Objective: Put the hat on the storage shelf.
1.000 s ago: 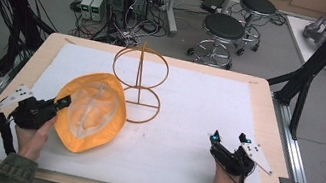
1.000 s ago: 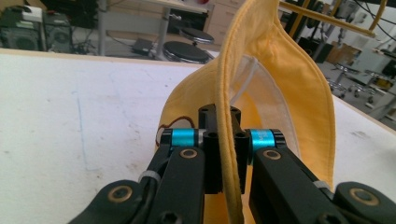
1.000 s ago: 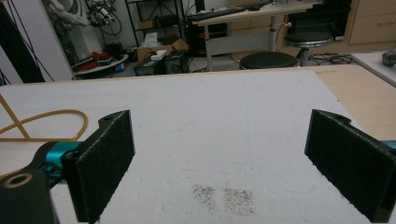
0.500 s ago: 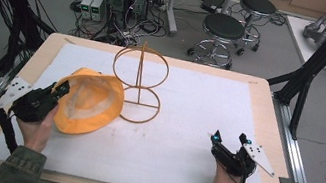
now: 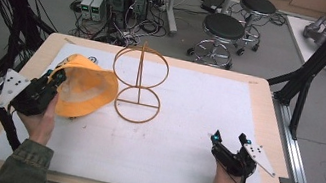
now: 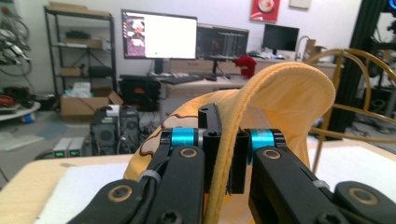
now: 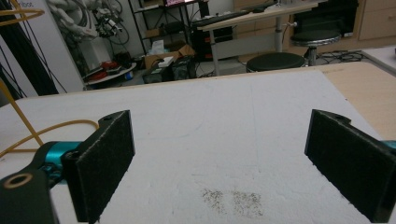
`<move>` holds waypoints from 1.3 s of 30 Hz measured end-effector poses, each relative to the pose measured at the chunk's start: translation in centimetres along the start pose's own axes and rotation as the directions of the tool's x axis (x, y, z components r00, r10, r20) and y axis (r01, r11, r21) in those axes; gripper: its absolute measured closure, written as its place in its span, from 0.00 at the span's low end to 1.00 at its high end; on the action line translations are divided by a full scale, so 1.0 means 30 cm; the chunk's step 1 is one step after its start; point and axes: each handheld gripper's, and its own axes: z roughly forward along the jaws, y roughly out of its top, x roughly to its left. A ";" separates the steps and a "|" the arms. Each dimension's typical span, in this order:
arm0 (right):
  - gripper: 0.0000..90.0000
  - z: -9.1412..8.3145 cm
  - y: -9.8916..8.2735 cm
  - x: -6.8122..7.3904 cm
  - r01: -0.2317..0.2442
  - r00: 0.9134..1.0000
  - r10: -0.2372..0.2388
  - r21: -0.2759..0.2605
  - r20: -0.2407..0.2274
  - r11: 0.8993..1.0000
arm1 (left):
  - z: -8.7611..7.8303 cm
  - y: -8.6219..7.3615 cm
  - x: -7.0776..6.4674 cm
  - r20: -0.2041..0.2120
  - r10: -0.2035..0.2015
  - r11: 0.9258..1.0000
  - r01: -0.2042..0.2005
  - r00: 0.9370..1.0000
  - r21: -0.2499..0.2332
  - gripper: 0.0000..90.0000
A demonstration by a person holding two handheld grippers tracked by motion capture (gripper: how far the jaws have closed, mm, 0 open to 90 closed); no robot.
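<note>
A yellow-orange hat point(image 5: 87, 89) hangs lifted at the left of the white mat, tilted with its opening toward the wire stand. My left gripper point(image 5: 54, 80) is shut on its brim, and in the left gripper view the fabric edge point(image 6: 289, 93) is pinched between the two pads of that gripper point(image 6: 225, 147). A gold wire hat stand point(image 5: 139, 85) rises upright at mid-table, just right of the hat, and its hoop point(image 6: 357, 79) shows behind the hat. My right gripper point(image 5: 229, 137) rests low at the right front of the mat, its jaws wide open and nothing between them point(image 7: 219, 154).
A white foam mat point(image 5: 189, 106) covers most of the wooden table point(image 5: 268, 115). The stand's base ring point(image 7: 28, 128) lies far left of the right gripper. Black frame poles point(image 5: 318, 63) stand at both table sides. Stools point(image 5: 222, 31) and computer boxes sit beyond the far edge.
The left gripper has risen and drawn back to the left with the hat. The hat has come up off the mat and tipped on edge. The right gripper stayed put.
</note>
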 end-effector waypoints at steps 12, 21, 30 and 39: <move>0.08 0.000 0.000 0.000 -0.012 1.000 0.012 -0.001 -0.001 1.000 | -0.001 0.065 0.036 -0.070 -0.035 0.991 0.026 0.997 -0.134 0.98; 0.08 -0.001 0.001 -0.003 -0.014 1.000 0.014 -0.004 -0.002 1.000 | 0.026 0.127 0.013 -0.123 -0.003 0.975 -0.025 0.992 -0.220 0.98; 0.08 -0.002 0.001 0.001 -0.024 1.000 0.024 0.000 -0.006 1.000 | 0.080 0.176 -0.034 -0.179 0.070 0.957 -0.116 0.981 -0.264 0.98; 0.08 -0.007 0.003 -0.003 -0.022 1.000 0.022 -0.016 0.001 1.000 | 0.165 0.224 -0.053 -0.199 0.100 0.939 -0.159 0.975 -0.304 0.98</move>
